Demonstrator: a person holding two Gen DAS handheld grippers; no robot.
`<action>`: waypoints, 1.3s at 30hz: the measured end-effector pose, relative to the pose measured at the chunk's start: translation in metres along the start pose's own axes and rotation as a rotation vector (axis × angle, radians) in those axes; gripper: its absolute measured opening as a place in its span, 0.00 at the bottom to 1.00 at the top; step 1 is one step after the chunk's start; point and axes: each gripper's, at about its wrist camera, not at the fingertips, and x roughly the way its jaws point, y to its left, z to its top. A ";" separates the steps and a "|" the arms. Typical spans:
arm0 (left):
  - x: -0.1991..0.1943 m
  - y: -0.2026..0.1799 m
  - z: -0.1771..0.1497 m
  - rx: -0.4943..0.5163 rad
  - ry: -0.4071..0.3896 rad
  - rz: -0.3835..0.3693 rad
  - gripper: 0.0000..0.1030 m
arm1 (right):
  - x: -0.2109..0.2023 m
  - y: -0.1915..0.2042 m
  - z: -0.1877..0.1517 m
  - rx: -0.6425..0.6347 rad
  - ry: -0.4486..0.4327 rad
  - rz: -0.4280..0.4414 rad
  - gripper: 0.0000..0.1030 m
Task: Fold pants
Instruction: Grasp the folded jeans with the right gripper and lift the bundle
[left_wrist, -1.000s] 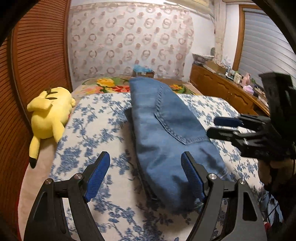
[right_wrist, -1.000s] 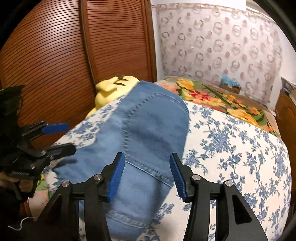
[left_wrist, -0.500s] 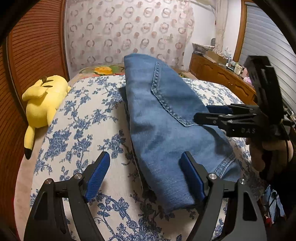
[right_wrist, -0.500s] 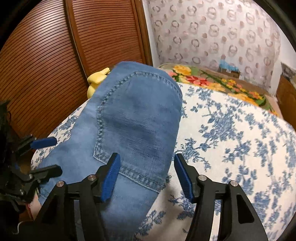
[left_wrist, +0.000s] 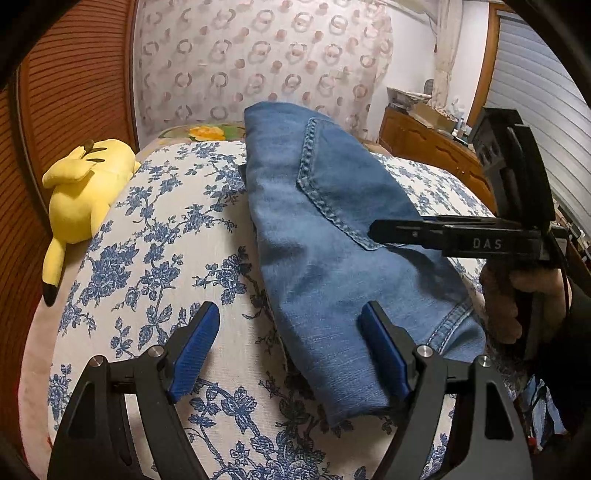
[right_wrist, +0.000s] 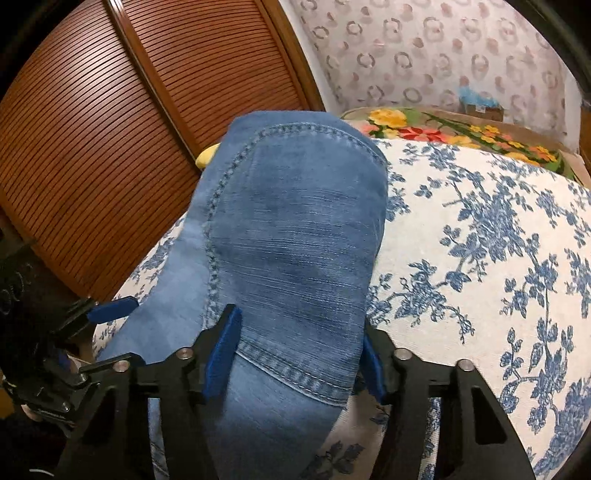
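Folded blue jeans (left_wrist: 325, 236) lie lengthwise on the bed's blue-flowered cover (left_wrist: 155, 258), back pocket up. My left gripper (left_wrist: 290, 350) is open at the pants' near end: its right pad is over the denim, its left pad over the cover. From the right side, my right gripper (right_wrist: 297, 362) straddles the jeans (right_wrist: 295, 240) at the pocket. Its jaws are closing with denim between them, and no firm pinch shows. In the left wrist view the right gripper (left_wrist: 376, 230) lies level over the pocket. The left gripper (right_wrist: 110, 336) shows at the left edge of the right wrist view.
A yellow plush toy (left_wrist: 81, 192) lies at the bed's left edge beside slatted wooden doors (right_wrist: 110, 110). A flowered blanket (right_wrist: 443, 129) covers the bed's far end. A wooden dresser (left_wrist: 436, 147) stands on the right. A person's hand (left_wrist: 517, 295) holds the right gripper.
Both grippers sank toward the jeans. The right one slid in until its pads straddle the pocket edge; its jaws widened, then narrowed. The left stayed open.
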 end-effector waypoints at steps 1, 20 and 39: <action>0.000 0.000 0.000 -0.001 -0.002 -0.002 0.78 | 0.001 0.002 0.002 -0.007 -0.003 -0.003 0.41; 0.000 0.054 0.030 -0.056 -0.060 0.078 0.78 | 0.063 0.037 0.068 -0.045 -0.089 0.022 0.16; 0.032 0.131 0.088 -0.117 -0.081 0.170 0.78 | 0.177 0.023 0.132 0.092 -0.119 -0.136 0.23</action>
